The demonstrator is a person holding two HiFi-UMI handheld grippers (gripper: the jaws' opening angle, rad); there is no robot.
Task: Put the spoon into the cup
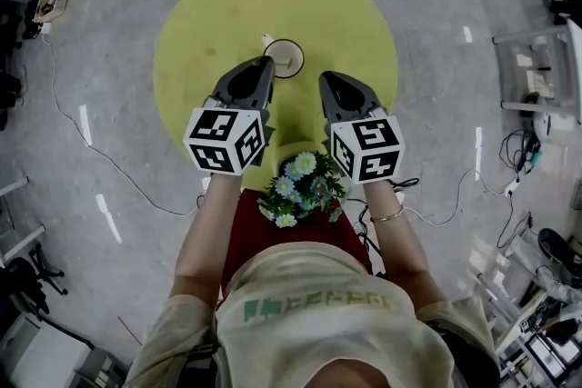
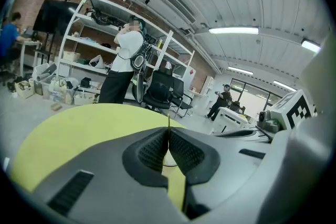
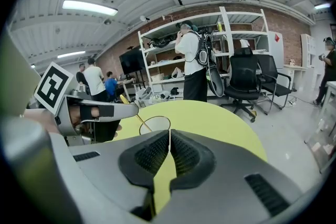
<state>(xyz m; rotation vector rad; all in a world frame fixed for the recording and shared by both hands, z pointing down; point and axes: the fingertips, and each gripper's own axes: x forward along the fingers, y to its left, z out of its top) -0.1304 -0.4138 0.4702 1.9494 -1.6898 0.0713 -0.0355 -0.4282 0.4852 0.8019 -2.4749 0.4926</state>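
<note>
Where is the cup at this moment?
In the head view the cup stands near the centre of the yellow table, at the tip of the left gripper, which holds the spoon.

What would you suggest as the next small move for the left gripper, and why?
Probably open the fingers of the left gripper to let go: it is shut on the spoon, whose lower end seems to sit inside the cup, so releasing should leave it there.
</note>
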